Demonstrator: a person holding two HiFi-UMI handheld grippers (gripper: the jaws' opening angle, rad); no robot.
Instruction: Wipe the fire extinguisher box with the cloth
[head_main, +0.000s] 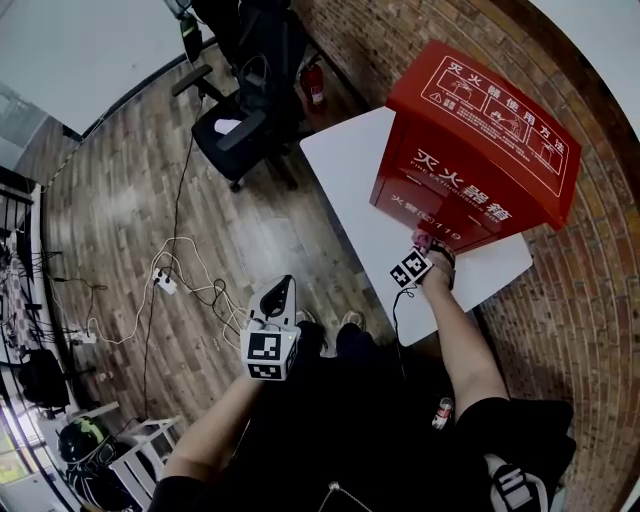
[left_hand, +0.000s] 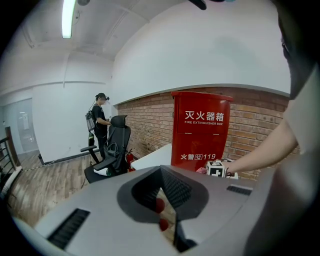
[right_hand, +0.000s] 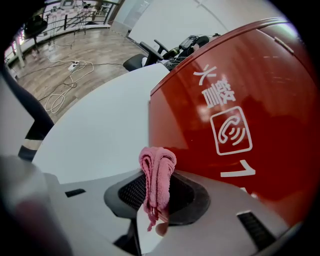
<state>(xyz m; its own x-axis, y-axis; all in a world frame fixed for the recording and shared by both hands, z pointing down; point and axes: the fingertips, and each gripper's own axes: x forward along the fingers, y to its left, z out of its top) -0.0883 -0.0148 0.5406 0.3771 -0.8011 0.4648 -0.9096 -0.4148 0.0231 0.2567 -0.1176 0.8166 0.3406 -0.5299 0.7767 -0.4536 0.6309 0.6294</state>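
Note:
The red fire extinguisher box (head_main: 470, 150) stands on a white table (head_main: 350, 170), against a brick wall. My right gripper (head_main: 428, 250) is at the foot of the box's front face and is shut on a folded pink cloth (right_hand: 157, 175). In the right gripper view the cloth sticks up from the jaws, right beside the red panel (right_hand: 240, 100); whether it touches the panel I cannot tell. My left gripper (head_main: 282, 295) hangs low over the wooden floor, away from the table, jaws together with nothing in them. From the left gripper view (left_hand: 162, 185) the box (left_hand: 200, 130) is seen ahead.
A black office chair (head_main: 240, 130) stands by the table's far end, with a person (left_hand: 100, 120) behind it. A small red extinguisher (head_main: 313, 82) sits on the floor by the wall. White cables and a power strip (head_main: 165, 283) trail over the floor at left.

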